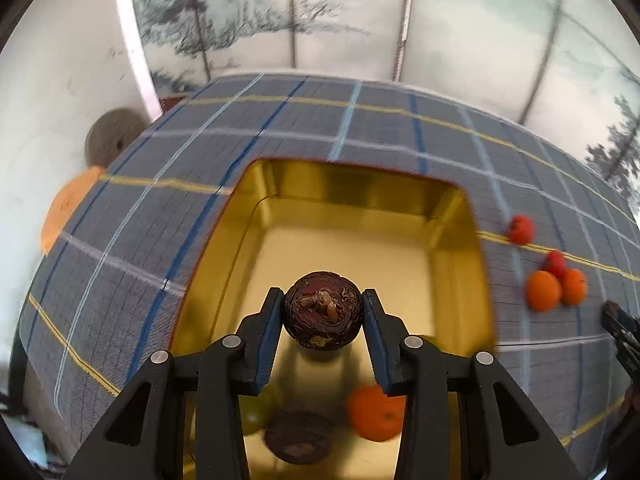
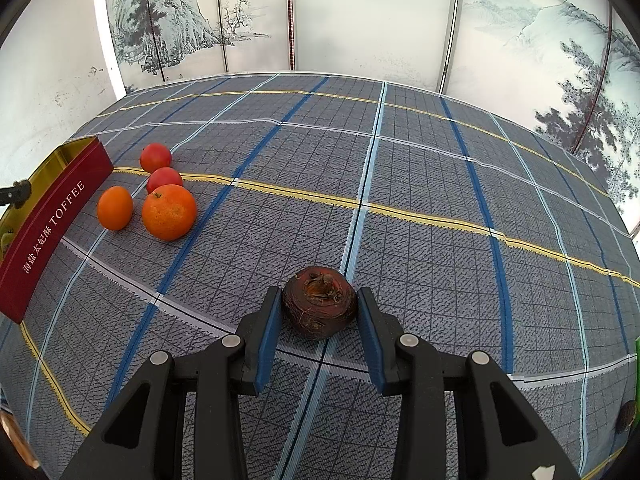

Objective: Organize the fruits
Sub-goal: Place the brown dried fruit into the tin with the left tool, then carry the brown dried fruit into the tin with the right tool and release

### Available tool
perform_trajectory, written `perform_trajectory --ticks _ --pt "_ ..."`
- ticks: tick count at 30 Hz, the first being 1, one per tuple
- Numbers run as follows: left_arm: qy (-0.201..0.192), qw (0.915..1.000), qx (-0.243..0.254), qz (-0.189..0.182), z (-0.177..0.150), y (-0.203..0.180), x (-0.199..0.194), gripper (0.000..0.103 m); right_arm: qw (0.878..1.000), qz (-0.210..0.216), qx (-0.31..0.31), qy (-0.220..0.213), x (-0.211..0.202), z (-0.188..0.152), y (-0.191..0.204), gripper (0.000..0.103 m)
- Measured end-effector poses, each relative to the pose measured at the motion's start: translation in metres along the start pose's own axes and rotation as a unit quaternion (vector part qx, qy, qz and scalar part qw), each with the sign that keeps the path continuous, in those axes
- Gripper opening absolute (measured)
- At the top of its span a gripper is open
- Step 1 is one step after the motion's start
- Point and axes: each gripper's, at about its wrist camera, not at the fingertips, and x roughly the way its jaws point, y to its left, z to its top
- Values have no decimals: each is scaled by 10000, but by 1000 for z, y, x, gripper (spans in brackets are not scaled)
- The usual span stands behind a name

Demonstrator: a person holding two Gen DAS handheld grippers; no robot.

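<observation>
My left gripper [image 1: 323, 312] is shut on a dark brown water chestnut [image 1: 323, 309] and holds it above the gold tin box [image 1: 352, 184]. In the box below lie an orange [image 1: 374, 412], a green fruit [image 1: 256, 414] and another water chestnut [image 1: 299, 436]. My right gripper [image 2: 318, 312] has its jaws around a water chestnut [image 2: 319, 306] that rests on the plaid cloth, pads close at both sides. Two oranges [image 2: 169, 211] [image 2: 115, 208] and two red fruits [image 2: 164, 179] [image 2: 155, 157] lie next to the box's red wall [image 2: 52, 224].
The plaid tablecloth [image 2: 400, 168] covers the table. A painted folding screen [image 2: 360, 20] stands behind it. The right gripper's tip shows at the right edge of the left wrist view [image 1: 618, 326]. A green object [image 2: 637, 354] sits at the far right edge.
</observation>
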Motion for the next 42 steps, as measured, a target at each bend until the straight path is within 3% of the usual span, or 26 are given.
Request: perform_trajectory --ticks 12,21,23,27,34,38,42 --pt "434 9991 -12 33 -10 14 30 41 10000 1 -2 -1 0 0 0 35" --pt "460 9989 49 28 -9 12 30 42 10000 0 -4 -1 0 0 0 35" --pt "422 9991 83 -12 -9 11 28 43 10000 1 -2 -1 0 0 -1 35" --pt "287 9994 190 22 -9 8 24 59 10000 2 -1 -2 0 0 0 35" --pt "46 9997 214 58 -9 6 2 62 10000 1 -5 -4 0 0 0 35" --pt "-186 9996 199 88 -15 9 -16 72 10000 -2 -9 -4 0 0 0 35" --pt "-351 9991 173 148 -25 13 -32 74 10000 -37 -6 -5 0 0 0 34"
